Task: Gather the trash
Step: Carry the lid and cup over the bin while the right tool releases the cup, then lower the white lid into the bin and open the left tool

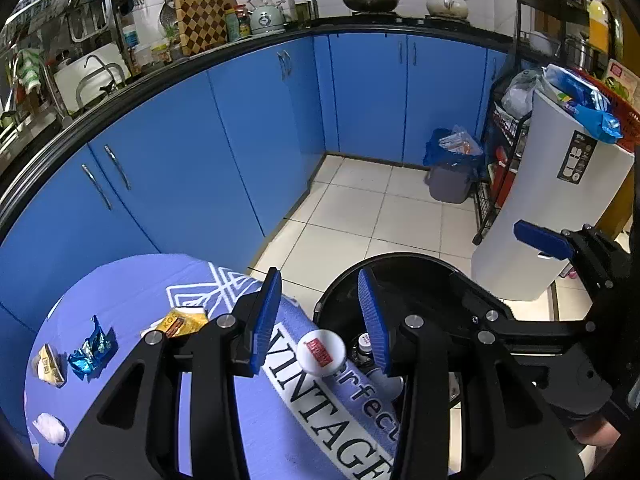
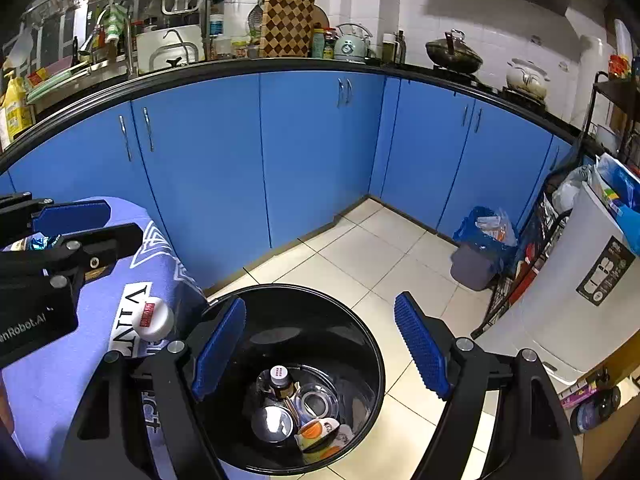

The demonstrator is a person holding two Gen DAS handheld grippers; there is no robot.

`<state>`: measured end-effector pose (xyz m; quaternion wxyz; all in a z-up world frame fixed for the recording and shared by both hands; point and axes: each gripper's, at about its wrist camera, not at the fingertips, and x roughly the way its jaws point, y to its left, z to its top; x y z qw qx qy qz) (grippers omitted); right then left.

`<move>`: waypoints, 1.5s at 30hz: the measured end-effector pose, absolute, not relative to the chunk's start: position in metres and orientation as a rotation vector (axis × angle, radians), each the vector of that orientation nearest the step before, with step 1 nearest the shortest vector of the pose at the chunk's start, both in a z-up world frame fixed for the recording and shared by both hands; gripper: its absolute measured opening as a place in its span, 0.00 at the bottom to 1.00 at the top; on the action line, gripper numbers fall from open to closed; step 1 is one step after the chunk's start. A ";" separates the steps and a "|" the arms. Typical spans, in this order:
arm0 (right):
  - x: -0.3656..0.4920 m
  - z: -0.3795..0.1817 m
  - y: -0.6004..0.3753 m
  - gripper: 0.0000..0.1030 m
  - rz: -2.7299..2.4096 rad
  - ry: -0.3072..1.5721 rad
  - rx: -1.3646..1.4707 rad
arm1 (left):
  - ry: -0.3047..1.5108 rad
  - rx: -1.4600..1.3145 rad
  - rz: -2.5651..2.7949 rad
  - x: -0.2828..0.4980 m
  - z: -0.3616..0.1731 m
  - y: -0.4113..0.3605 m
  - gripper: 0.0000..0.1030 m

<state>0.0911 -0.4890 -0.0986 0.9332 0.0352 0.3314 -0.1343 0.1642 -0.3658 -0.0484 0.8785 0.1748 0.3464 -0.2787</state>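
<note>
A black round bin [image 2: 372,344] stands on the floor beside a purple-clothed table [image 1: 132,292]; bottles and cups lie in its bottom. My right gripper [image 2: 320,344] is open and empty above the bin. My left gripper [image 1: 320,316] is open and empty over the table edge, with a white bottle with a red label [image 1: 322,350] lying on the table edge just beyond its fingertips; the bottle shows in the right wrist view [image 2: 154,318] too. On the table lie a yellow wrapper [image 1: 182,320], a blue foil wrapper [image 1: 92,350], a tan packet [image 1: 50,364] and a white crumpled tissue [image 1: 50,428].
Blue kitchen cabinets [image 1: 248,128] curve around behind. A grey bin with a blue liner [image 1: 452,168] stands in the corner. A white appliance [image 1: 552,200] and a wire rack [image 1: 504,152] stand to the right. Tiled floor [image 1: 360,216] lies between.
</note>
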 end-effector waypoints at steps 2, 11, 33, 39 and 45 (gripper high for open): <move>0.090 -0.100 -0.492 0.73 -0.281 0.680 0.075 | 0.719 0.366 -0.585 0.164 -0.047 -0.368 0.41; 0.086 -0.102 -0.500 0.73 -0.293 0.683 0.082 | 0.661 0.323 -0.601 0.161 -0.033 -0.371 0.92; 0.083 -0.109 -0.501 0.73 -0.298 0.699 0.093 | 0.880 0.362 -0.595 0.176 -0.090 -0.362 0.56; 0.076 -0.117 -0.509 0.73 -0.308 0.711 0.119 | 0.926 0.400 -0.595 0.176 -0.107 -0.369 0.45; 0.073 -0.119 -0.516 0.73 -0.307 0.710 0.140 | 0.925 0.427 -0.581 0.175 -0.113 -0.369 0.38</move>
